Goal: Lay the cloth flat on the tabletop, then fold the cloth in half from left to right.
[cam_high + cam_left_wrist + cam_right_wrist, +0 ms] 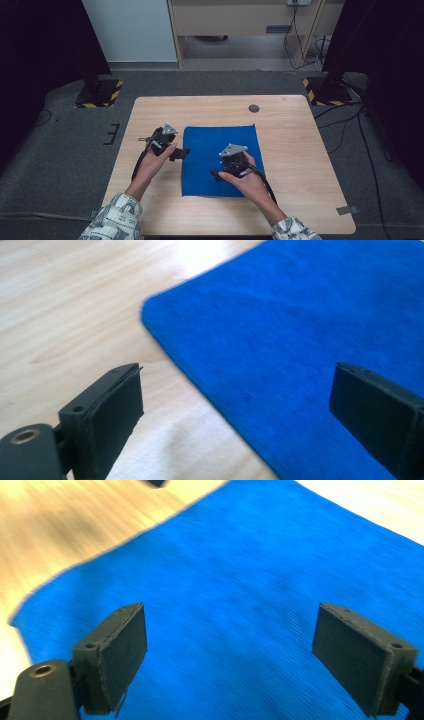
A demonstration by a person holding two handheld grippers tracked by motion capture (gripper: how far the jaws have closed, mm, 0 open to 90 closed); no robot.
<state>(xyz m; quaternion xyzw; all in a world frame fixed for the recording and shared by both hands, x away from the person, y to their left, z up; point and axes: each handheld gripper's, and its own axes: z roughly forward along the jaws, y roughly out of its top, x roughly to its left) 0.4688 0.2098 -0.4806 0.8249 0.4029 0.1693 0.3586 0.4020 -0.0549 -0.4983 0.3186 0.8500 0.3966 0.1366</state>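
A blue cloth (212, 142) lies flat in the middle of the wooden table (300, 135). My left gripper (181, 153) hovers at the cloth's left edge, held in the person's left hand. In the left gripper view its jaws (240, 405) stand wide open, with a corner of the cloth (300, 330) and bare wood below them. My right gripper (216, 175) is over the near right part of the cloth. In the right gripper view it (230, 650) is open above the blue cloth (240, 570), nothing between the pads.
A small round grey cap (254, 108) sits in the tabletop behind the cloth. Bare wood surrounds the cloth on all sides. Two stand bases with yellow-black stripes (100, 92) (325, 91) rest on the carpet beyond the far corners.
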